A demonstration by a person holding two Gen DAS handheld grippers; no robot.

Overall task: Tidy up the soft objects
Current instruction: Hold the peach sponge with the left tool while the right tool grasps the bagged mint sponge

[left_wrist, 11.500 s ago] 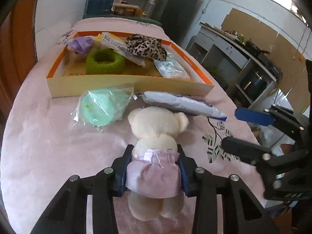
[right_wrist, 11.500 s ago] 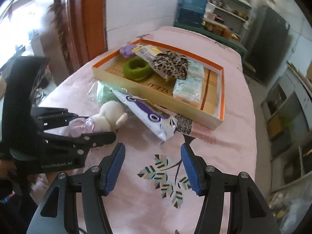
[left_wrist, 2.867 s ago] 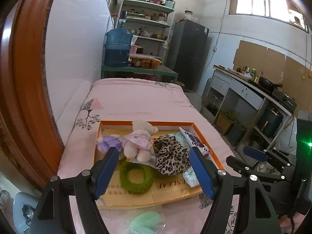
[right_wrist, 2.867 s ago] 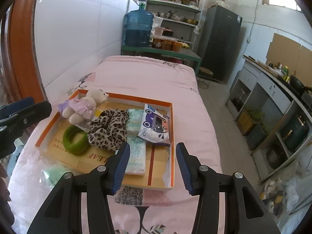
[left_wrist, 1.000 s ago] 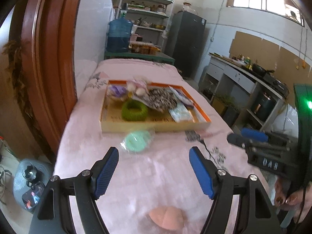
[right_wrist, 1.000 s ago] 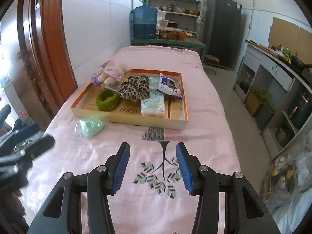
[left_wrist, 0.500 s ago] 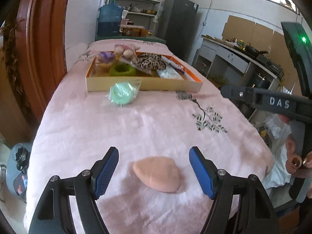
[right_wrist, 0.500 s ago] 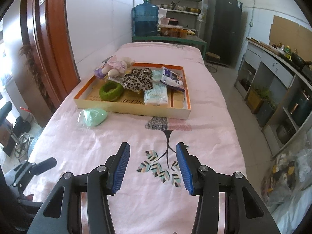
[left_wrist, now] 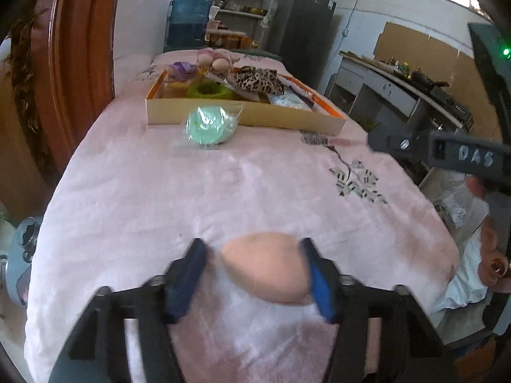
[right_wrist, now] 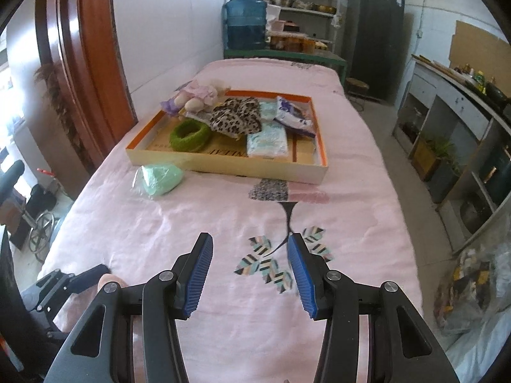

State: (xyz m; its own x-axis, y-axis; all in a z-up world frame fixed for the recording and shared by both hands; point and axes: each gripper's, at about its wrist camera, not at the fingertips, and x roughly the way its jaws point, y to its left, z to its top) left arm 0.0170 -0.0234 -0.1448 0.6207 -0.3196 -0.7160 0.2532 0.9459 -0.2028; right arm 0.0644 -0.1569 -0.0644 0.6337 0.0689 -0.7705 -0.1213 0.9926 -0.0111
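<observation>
Straddling a peach sponge [left_wrist: 268, 268] at the near left of the worktop [left_wrist: 159, 191] with the left gripper [left_wrist: 252, 250], pointing down at the pink cloth. Having just been narrowing the fingers around it, the right-hand one touching the sponge's edge, the left-hand one standing slightly clear of it, though blurring here. Not yet pinching from both sides; sponge lying flat on the cloth.

Further off and a little right, lying on the cloth just in front of the tray [right_wrist: 223, 164]: a mint-green pad in a clear bag [right_wrist: 161, 175], touching or almost touching the tray's near wall.

Sitting in the tray, from left to right: a purple cloth [right_wrist: 169, 105] in the far left corner, a soft toy in a pink dress [right_wrist: 198, 94] lying beside it, a green fuzzy ring [right_wrist: 188, 135] at the near left, a leopard-print scrunchie [right_wrist: 236, 116] in the middle, a pale tissue pack [right_wrist: 266, 138] near the front, and a blue-and-white packet [right_wrist: 293, 113] leaning toward the right wall.

Hovering over the leaf pattern at the near right, the right gripper [right_wrist: 249, 244], keeping its fingers spread, gripping nothing.
</observation>
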